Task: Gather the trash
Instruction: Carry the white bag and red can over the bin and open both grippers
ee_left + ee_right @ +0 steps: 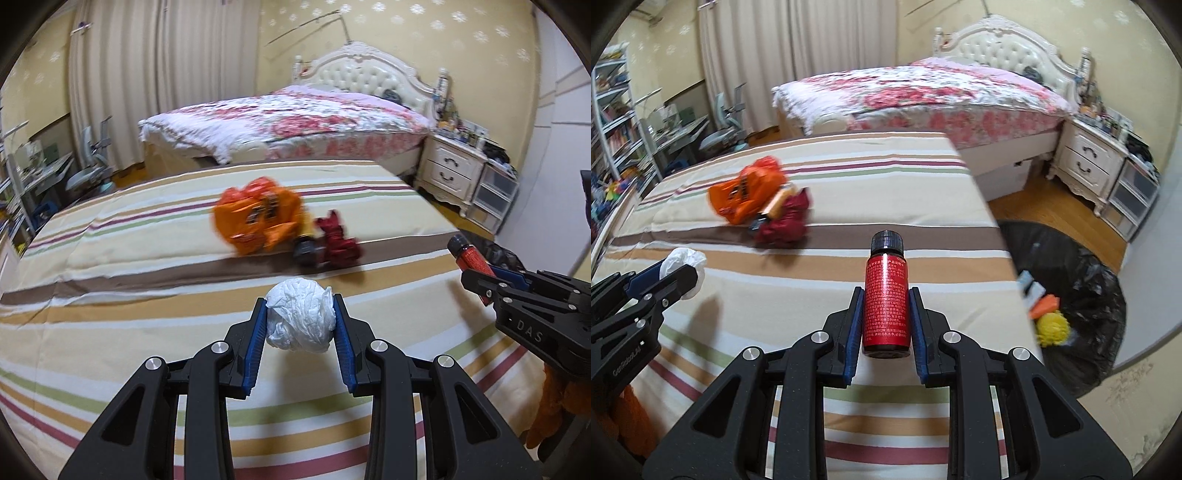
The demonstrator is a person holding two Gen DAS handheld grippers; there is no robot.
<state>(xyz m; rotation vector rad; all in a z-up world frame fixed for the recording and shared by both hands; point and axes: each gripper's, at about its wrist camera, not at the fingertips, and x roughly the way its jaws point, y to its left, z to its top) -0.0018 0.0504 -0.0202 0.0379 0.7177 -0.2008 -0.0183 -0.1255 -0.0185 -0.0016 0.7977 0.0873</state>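
Note:
My left gripper (300, 308) is shut on a crumpled white tissue ball (301, 319) and holds it above the striped bedsheet (129, 302). My right gripper (885, 295) is shut on a small red bottle with a black cap (885, 295), upright above the sheet near its right edge. The bottle also shows in the left wrist view (471, 256), and the tissue in the right wrist view (683, 260). An orange wrapper (255, 218) and a dark red wrapper (338, 242) lie together further back on the sheet. A black trash bag (1078, 295) stands open on the floor to the right.
The trash bag holds a yellow item (1052, 326) and other scraps. A floral bed (295, 118) lies beyond, with a white nightstand (450, 168) at its right. A desk and chair (92, 170) stand at the far left by the curtains.

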